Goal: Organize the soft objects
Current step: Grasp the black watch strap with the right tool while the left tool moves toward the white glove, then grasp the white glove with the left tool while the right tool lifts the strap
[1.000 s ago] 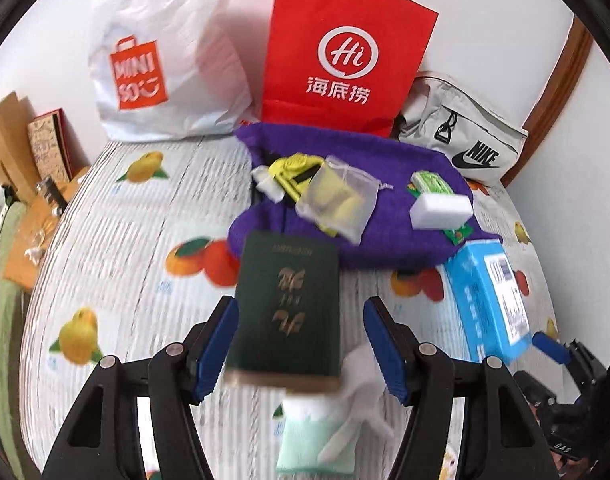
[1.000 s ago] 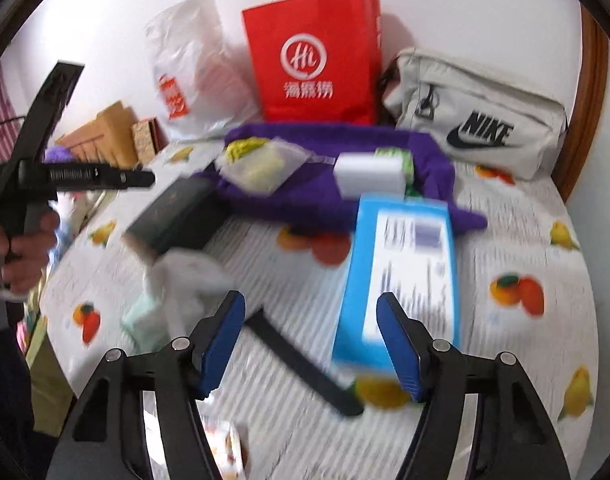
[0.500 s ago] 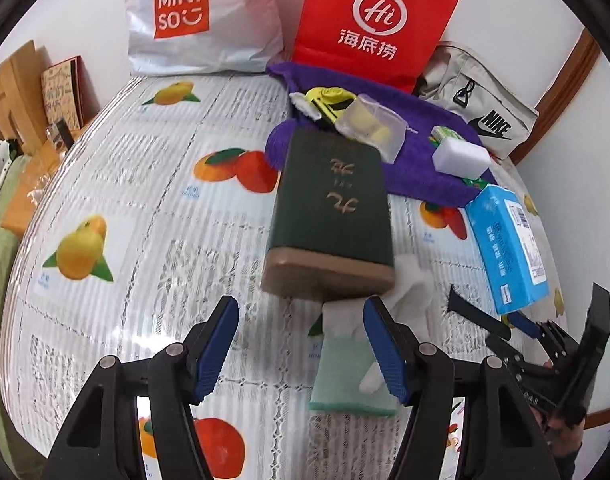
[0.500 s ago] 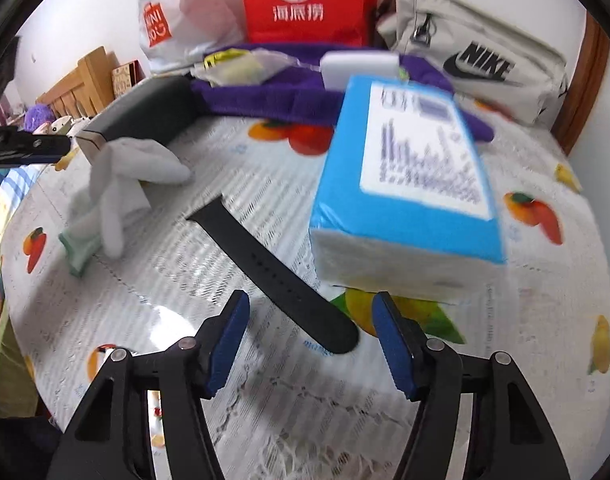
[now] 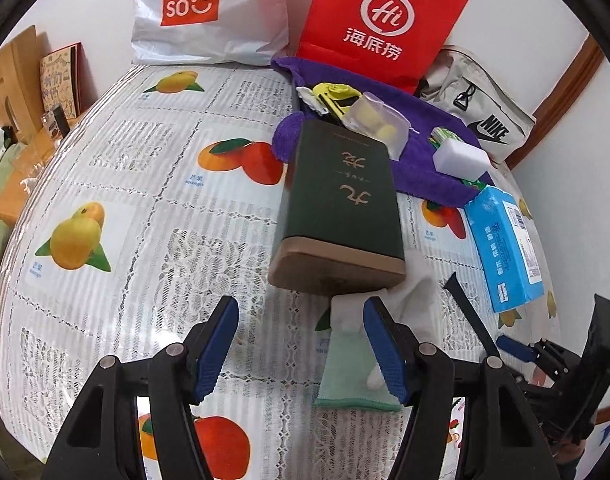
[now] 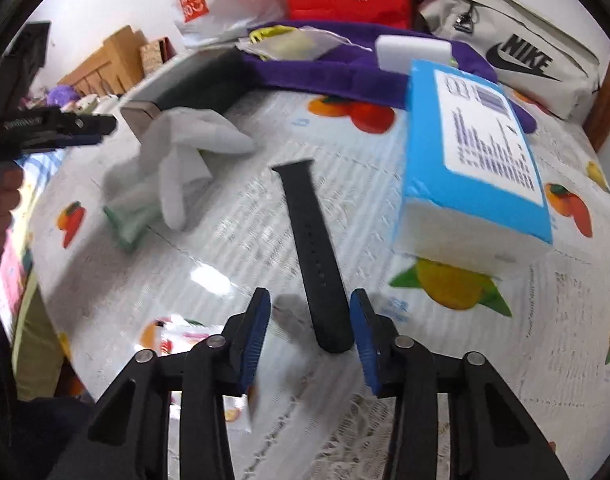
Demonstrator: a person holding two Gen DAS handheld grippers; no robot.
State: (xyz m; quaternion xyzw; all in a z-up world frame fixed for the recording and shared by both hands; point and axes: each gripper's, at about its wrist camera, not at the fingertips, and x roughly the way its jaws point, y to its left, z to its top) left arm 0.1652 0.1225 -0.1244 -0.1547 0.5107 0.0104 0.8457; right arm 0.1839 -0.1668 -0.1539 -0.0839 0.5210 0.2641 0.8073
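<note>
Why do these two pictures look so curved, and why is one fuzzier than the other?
Both views are fisheye: the table bulges and the corners go black. The left wrist view is sharp. The right wrist view is motion-smeared on the blue tissue pack and white cloth, with window glare on the tablecloth.

Round table under fruit-print lace cloth, crowded along its far edge: white Miniso bag, red bag and grey Nike pouch, with purple towel just in front. Toward the middle, dark green box, its near end over white cloth and mint cloth. Near the right edge, blue tissue pack; beside it, black strap flat on the surface.
</note>
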